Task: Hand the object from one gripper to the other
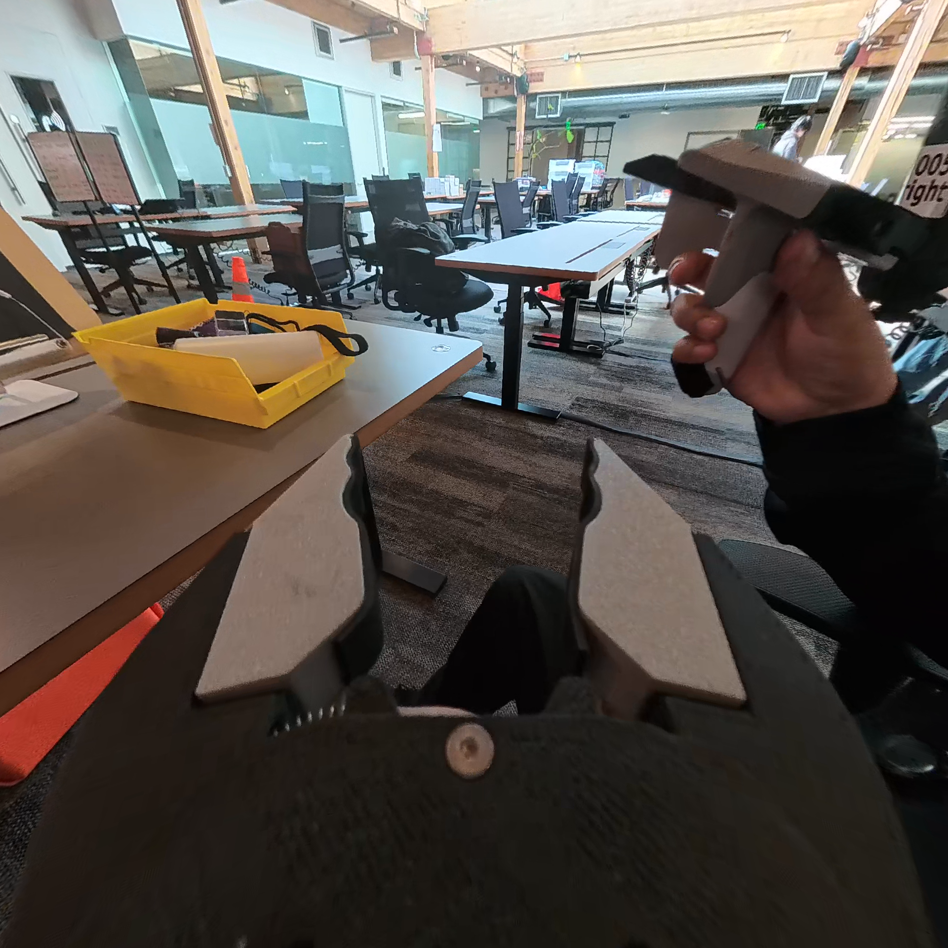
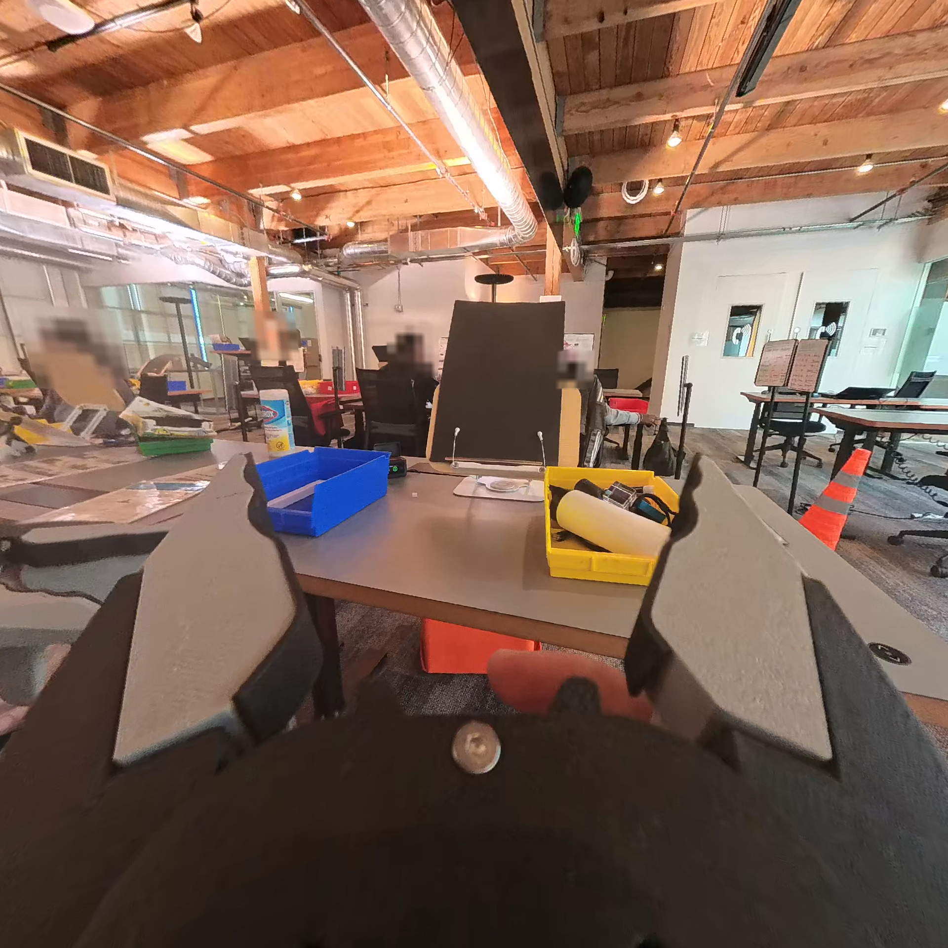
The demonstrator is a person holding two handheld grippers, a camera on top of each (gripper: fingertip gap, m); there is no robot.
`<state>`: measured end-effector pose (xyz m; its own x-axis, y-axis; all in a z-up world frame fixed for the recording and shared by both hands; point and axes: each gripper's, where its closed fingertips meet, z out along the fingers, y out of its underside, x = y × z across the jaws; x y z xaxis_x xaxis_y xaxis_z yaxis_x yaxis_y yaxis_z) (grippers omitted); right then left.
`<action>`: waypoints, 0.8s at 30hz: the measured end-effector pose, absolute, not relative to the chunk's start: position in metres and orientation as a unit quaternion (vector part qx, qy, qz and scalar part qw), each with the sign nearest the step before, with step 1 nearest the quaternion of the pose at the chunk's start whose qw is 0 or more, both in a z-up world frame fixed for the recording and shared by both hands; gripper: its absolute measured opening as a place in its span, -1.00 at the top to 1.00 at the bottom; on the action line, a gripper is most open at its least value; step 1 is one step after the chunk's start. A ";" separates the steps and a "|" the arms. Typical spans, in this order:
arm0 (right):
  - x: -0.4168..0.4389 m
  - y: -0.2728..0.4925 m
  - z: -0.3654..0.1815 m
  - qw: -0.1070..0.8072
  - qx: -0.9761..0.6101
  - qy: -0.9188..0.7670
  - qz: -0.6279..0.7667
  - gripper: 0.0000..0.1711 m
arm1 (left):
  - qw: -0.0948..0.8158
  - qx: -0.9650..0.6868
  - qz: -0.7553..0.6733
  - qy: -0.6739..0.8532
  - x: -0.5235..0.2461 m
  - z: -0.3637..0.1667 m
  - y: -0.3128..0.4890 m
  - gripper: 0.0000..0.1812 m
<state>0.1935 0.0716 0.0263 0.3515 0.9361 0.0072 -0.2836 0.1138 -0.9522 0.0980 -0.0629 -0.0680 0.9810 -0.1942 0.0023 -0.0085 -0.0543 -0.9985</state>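
My left gripper (image 1: 472, 461) is open and empty, held past the near edge of the brown table (image 1: 154, 487) over the carpet. My right gripper (image 2: 469, 472) is wide open and empty, facing the table (image 2: 436, 559) from in front. It also shows in the left wrist view (image 1: 662, 205) at the upper right, held by a hand (image 1: 800, 354). A yellow bin (image 1: 205, 379) on the table holds a white roll (image 1: 251, 354) and several small dark items. In the right wrist view the yellow bin (image 2: 595, 564) with the roll (image 2: 610, 528) sits at the right.
A blue bin (image 2: 328, 492) sits on the table's left part, with a black board on a stand (image 2: 497, 379) behind it. A wipes canister (image 2: 277, 420) stands further left. An orange box (image 2: 461, 646) sits under the table. A traffic cone (image 2: 836, 502), desks and office chairs (image 1: 426, 267) stand around.
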 end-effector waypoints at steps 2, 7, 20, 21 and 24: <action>0.195 0.072 0.028 0.667 -0.482 -0.331 0.462 -0.79 | 0.682 -0.725 -0.073 0.067 0.097 -0.072 -0.059 0.08; 0.204 0.060 0.039 0.652 -0.474 -0.304 0.508 -0.83 | 0.677 -0.730 -0.066 0.066 0.093 -0.078 -0.057 0.07; 0.227 0.045 0.059 0.665 -0.458 -0.290 0.515 -0.83 | 0.731 -0.679 -0.015 0.067 0.078 -0.035 -0.049 0.09; 0.227 0.045 0.059 0.664 -0.458 -0.291 0.514 -0.83 | 0.746 -0.661 -0.015 0.077 0.078 -0.029 -0.045 0.25; 0.226 0.048 0.058 0.663 -0.461 -0.293 0.511 -0.83 | 0.755 -0.635 -0.058 0.152 0.080 -0.040 -0.021 0.47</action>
